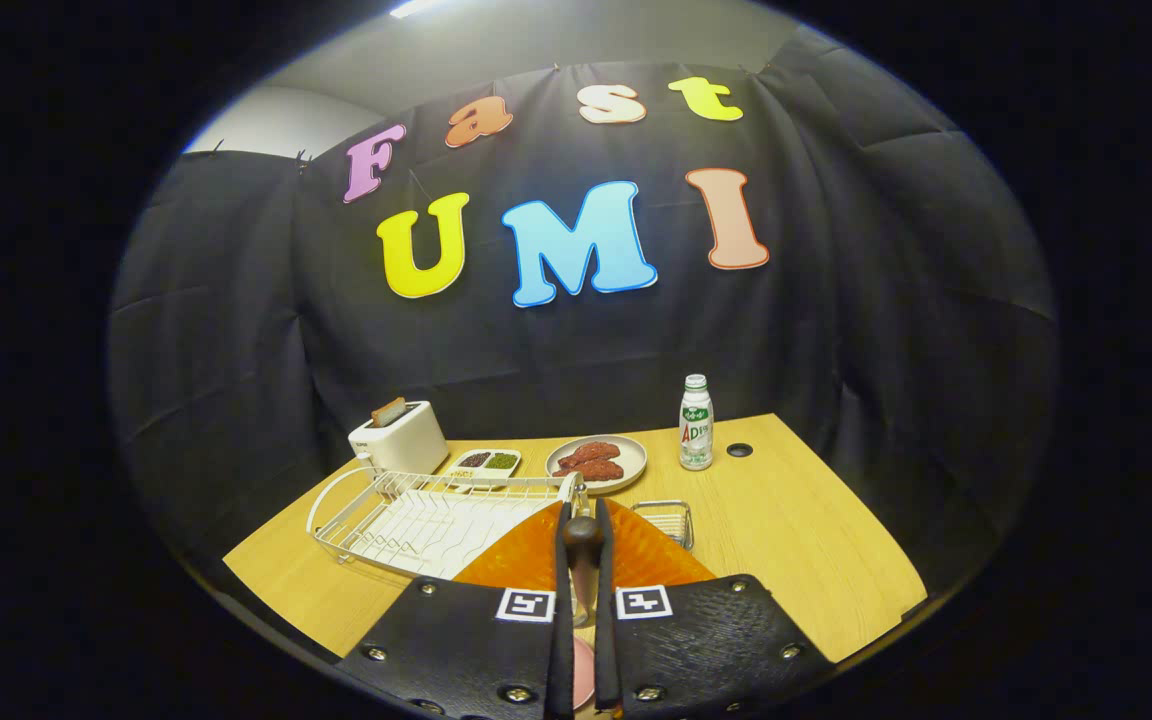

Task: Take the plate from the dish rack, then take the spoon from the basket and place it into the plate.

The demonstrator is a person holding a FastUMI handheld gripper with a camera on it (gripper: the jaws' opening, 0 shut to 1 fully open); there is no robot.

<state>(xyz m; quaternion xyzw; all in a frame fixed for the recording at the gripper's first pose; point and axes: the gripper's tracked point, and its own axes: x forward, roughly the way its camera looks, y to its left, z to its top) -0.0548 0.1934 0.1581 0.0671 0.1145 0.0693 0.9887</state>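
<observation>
My gripper [583, 518] is shut on the spoon [583, 532]. The spoon's dark rounded handle end sticks out at the fingertips, and its metal shaft runs back between the fingers. Directly beneath the fingers an orange ribbed plate [521, 562] lies flat on the wooden table, showing on both sides of them. The white wire dish rack [416, 520] stands to the left of the plate, with no dishes in it. Just ahead and right of the fingertips sits the small wire basket [667, 521], touching the plate's far rim.
Beyond the rack stand a white toaster [398, 441] with a slice in it, a divided dish of beans [485, 463], a plate of reddish-brown food [596, 461] and a small bottle [696, 423]. A cable hole [739, 450] lies by the bottle. The table [816, 540] has bare wood to the right.
</observation>
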